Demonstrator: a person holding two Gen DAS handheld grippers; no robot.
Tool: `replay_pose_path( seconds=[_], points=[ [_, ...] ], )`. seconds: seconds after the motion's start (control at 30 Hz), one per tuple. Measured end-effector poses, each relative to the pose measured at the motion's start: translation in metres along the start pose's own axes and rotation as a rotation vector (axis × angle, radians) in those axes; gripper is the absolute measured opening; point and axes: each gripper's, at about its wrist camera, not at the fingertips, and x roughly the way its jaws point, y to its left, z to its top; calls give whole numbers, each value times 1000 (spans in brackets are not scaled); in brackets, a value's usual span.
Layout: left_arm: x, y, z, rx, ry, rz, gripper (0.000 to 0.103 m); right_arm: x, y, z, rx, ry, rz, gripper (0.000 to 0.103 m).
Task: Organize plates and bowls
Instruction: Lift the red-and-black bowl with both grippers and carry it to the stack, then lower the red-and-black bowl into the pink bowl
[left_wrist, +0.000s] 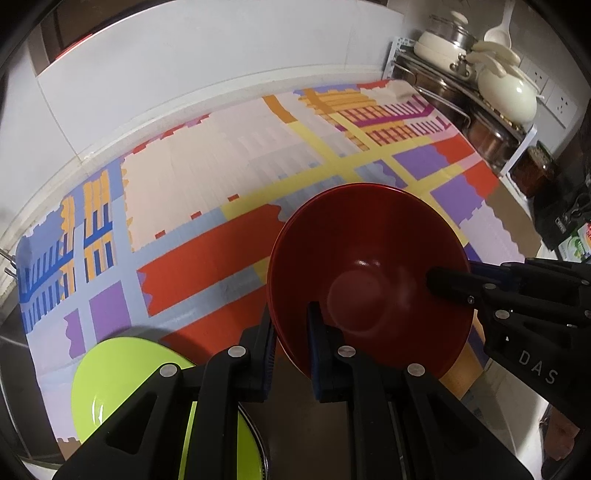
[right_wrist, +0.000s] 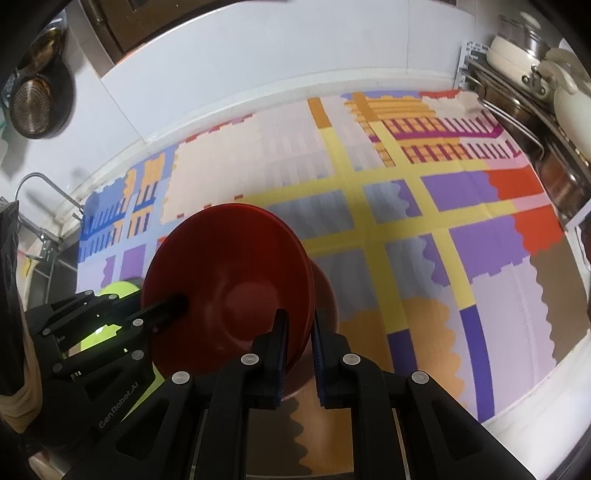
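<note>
The red bowl (left_wrist: 369, 273) hangs tilted above the patterned surface (left_wrist: 221, 177), pinched at opposite rims: left fingers (left_wrist: 291, 332) clamp its near-left edge, right fingers (right_wrist: 297, 332) its right edge. The green plate (left_wrist: 122, 384) lies lower left, nearer the left hand.

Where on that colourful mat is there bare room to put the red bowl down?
Most of the patterned mat is bare, from the white wall to the pot rack. It is crowded near the lime-green plate, where both grippers hold the red bowl.
</note>
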Motion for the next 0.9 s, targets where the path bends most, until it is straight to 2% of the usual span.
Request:
replay_pose_path(
  seconds=[0.67,0.83,0.9],
  points=[
    [13,-10,-3,29,27,25,19,13,-9,-14,18,30,-15,14],
    [8,-12,-2,37,3,23,37,13,-9,-15,18,31,-18,15],
    [3,-13,-2,44,-14,34,42,13,-9,-16,23,28,0,18]
  ],
)
